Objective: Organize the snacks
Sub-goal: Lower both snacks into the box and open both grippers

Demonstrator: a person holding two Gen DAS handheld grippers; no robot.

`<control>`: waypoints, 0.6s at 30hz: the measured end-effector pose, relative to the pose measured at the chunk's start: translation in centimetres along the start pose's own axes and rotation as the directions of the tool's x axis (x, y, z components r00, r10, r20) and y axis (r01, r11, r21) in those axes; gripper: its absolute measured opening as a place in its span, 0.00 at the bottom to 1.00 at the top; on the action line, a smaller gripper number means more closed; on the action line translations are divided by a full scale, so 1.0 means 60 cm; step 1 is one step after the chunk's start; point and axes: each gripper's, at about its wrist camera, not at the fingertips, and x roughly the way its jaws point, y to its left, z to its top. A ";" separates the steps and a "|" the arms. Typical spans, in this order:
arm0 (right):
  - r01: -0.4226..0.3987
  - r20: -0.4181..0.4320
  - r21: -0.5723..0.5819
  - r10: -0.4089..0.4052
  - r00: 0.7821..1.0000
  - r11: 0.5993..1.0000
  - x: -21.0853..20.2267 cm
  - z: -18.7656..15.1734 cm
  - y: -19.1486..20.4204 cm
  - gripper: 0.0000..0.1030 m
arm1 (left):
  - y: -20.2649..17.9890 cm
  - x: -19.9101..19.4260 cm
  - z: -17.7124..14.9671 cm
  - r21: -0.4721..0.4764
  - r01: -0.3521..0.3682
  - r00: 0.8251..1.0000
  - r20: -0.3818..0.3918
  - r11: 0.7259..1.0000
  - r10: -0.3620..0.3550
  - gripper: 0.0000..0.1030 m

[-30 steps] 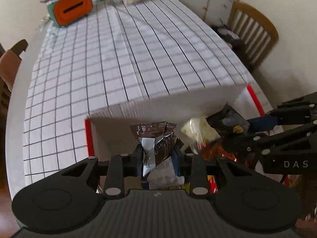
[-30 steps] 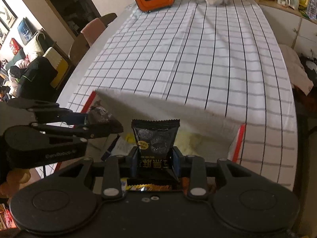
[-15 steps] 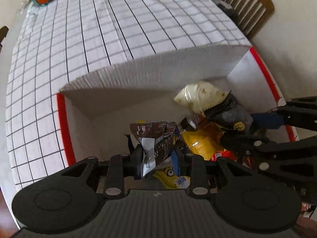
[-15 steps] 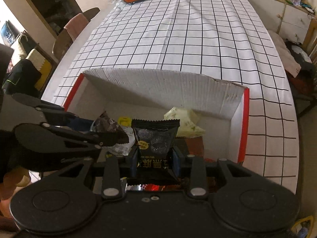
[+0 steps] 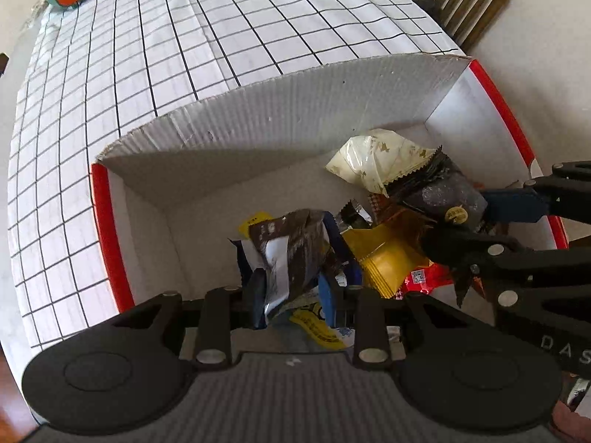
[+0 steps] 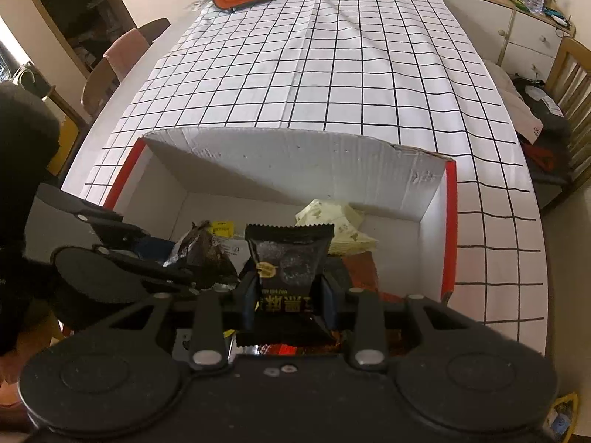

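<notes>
My left gripper (image 5: pixel 291 288) pinches a crumpled brown foil packet (image 5: pixel 291 247) over the corrugated box (image 5: pixel 295 110); my right gripper (image 6: pixel 288 295) pinches a flat black sachet (image 6: pixel 290 254). Only the left view shows the glossy yellow pouch (image 5: pixel 388 254).

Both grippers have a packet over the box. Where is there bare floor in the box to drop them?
Bare box floor lies along the corrugated back wall and the left red-edged wall. The right half is crowded: cream packet, yellow packet, red wrapper. The brown packet and black packet hang above it.
</notes>
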 end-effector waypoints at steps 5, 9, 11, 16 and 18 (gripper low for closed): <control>0.004 0.005 0.006 -0.004 1.000 1.000 -0.007 -0.002 0.000 0.34 | 0.006 -0.022 -0.005 -0.013 0.026 0.999 0.045 1.000 -0.025 0.49; -0.007 0.036 0.014 0.006 0.999 1.000 -0.024 -0.003 0.000 0.35 | 0.011 -0.050 -0.014 -0.007 0.038 0.993 0.110 0.999 -0.037 0.61; -0.007 0.053 0.011 0.006 0.999 1.000 -0.034 -0.004 0.001 0.35 | 0.013 -0.060 -0.019 -0.010 0.036 0.990 0.134 0.999 -0.034 0.67; -0.024 0.089 0.027 0.022 0.996 0.999 -0.058 -0.010 -0.001 0.37 | 0.023 -0.083 -0.028 -0.026 0.046 0.982 0.185 0.999 -0.041 0.72; -0.031 0.103 0.035 0.027 0.994 0.999 -0.067 -0.013 -0.001 0.38 | 0.026 -0.092 -0.033 -0.029 0.043 0.978 0.206 0.999 -0.036 0.73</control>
